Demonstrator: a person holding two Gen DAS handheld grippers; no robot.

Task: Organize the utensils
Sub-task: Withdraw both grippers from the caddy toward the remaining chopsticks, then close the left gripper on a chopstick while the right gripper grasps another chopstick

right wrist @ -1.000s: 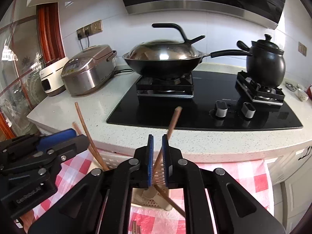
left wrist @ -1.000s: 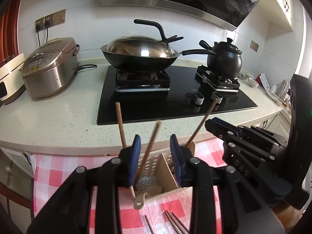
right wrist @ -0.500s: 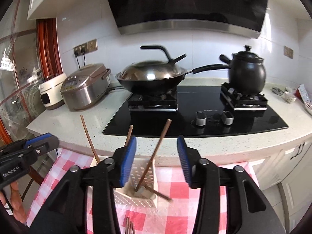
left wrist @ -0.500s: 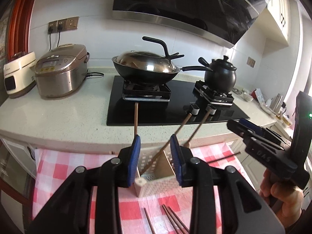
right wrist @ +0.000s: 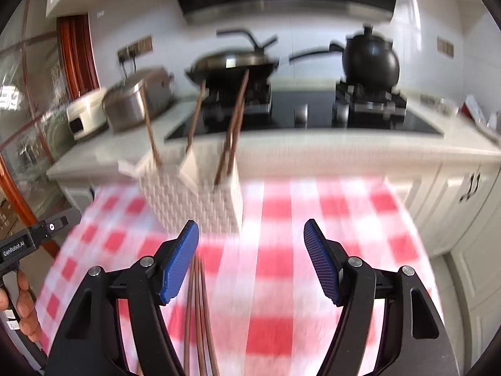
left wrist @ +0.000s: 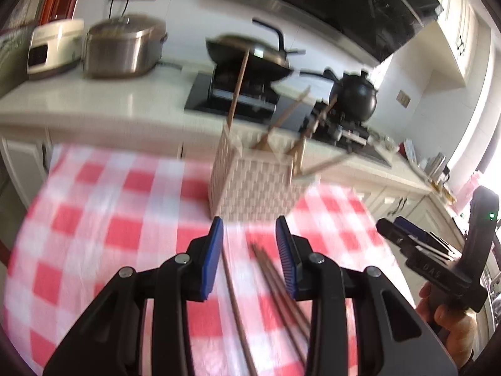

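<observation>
Kitchen counter w/ stove (right wrist: 300, 109), wok (right wrist: 231, 65) and black pot (right wrist: 371, 59) at back; red-check cloth (right wrist: 313, 250) in front, both views blurred. White woven holder (right wrist: 194, 200) stands on cloth, several chopsticks (right wrist: 233, 125) leaning in it, more loose sticks (left wrist: 269, 269) lying flat on cloth near the cams. Left gripper (left wrist: 249, 250) jaws partly open, holding nothing, loose sticks below between them; right gripper (right wrist: 251, 258) jaws wide open, empty, loose sticks by its left finger.
</observation>
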